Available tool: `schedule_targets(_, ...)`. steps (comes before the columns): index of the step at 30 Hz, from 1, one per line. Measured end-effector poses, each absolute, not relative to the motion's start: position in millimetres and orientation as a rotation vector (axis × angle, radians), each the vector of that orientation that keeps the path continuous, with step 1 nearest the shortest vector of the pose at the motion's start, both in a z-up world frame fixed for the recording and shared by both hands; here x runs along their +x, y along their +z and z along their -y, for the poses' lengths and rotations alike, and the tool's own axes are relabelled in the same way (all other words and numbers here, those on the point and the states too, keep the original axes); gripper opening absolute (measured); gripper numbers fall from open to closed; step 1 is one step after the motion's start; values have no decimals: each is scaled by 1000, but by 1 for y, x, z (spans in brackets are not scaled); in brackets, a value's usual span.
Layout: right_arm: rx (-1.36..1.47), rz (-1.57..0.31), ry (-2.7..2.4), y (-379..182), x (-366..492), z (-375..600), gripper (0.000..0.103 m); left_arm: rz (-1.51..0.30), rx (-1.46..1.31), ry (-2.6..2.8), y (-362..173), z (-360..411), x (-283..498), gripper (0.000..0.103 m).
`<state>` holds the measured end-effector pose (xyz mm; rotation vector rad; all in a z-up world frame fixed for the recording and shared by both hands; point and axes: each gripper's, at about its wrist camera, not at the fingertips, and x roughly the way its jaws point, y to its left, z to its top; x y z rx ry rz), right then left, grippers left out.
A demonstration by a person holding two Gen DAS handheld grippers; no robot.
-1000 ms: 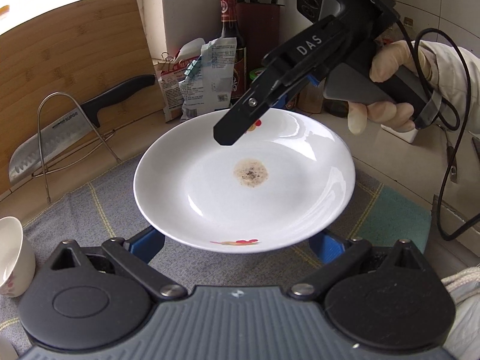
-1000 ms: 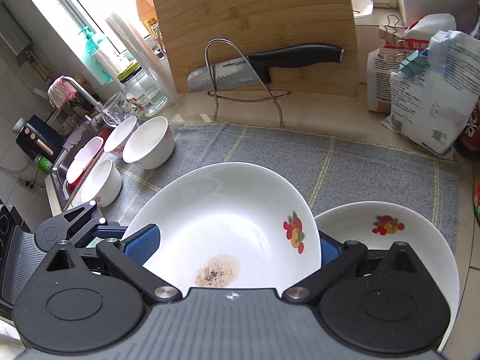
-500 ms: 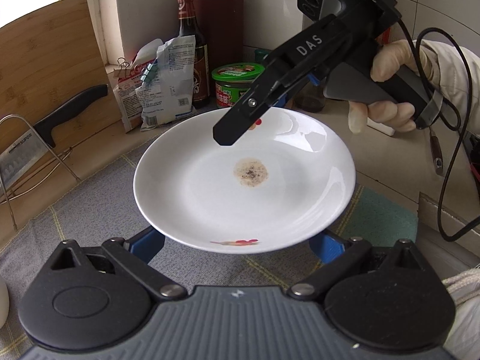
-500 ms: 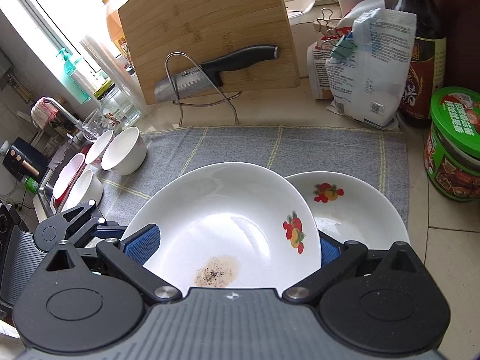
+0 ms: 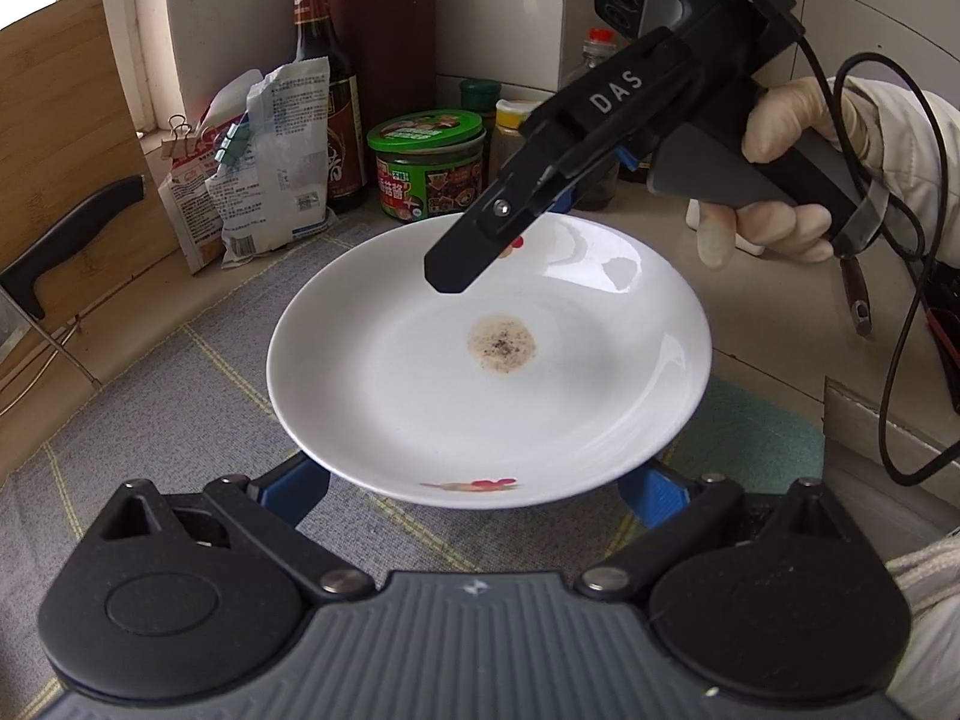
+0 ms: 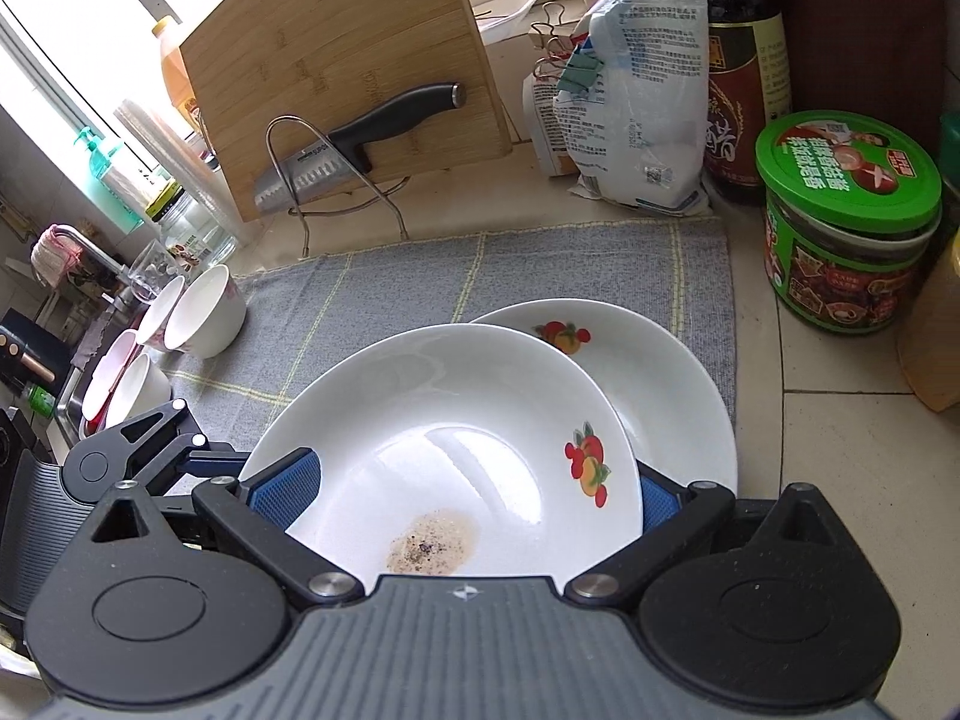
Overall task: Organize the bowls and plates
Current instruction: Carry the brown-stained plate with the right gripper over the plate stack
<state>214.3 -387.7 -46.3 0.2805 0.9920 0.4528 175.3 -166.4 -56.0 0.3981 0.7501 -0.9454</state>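
A white plate (image 5: 420, 396) with a brown stain and a fruit print is held in the air between both grippers. My left gripper (image 5: 480, 489) holds its near rim. My right gripper (image 5: 534, 222) clamps the far rim, one finger above and one below. In the right wrist view the same plate (image 6: 456, 432) sits between the blue pads (image 6: 282, 483) of my right gripper (image 6: 468, 492). A second white plate (image 6: 672, 384) with a fruit print lies on the grey mat (image 6: 540, 264), partly under the held plate. Several white bowls (image 6: 204, 312) stand at the mat's left edge.
A bamboo board (image 6: 342, 78) and a knife (image 6: 360, 138) on a wire stand are at the back. A clipped bag (image 6: 636, 96), a sauce bottle (image 6: 744, 60) and a green-lidded jar (image 6: 846, 222) stand at the right. A sink is at the far left.
Both grippers carried the stained plate to the right along the counter. The bag, bottle and jar came closer. The second plate now lies partly under the held one.
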Motion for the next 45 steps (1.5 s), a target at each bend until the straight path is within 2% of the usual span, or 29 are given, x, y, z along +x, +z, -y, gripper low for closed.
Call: schedule_targets(45,278,-1021,401,-60,217,404,103,-797,425,-934,-66,185,199,101)
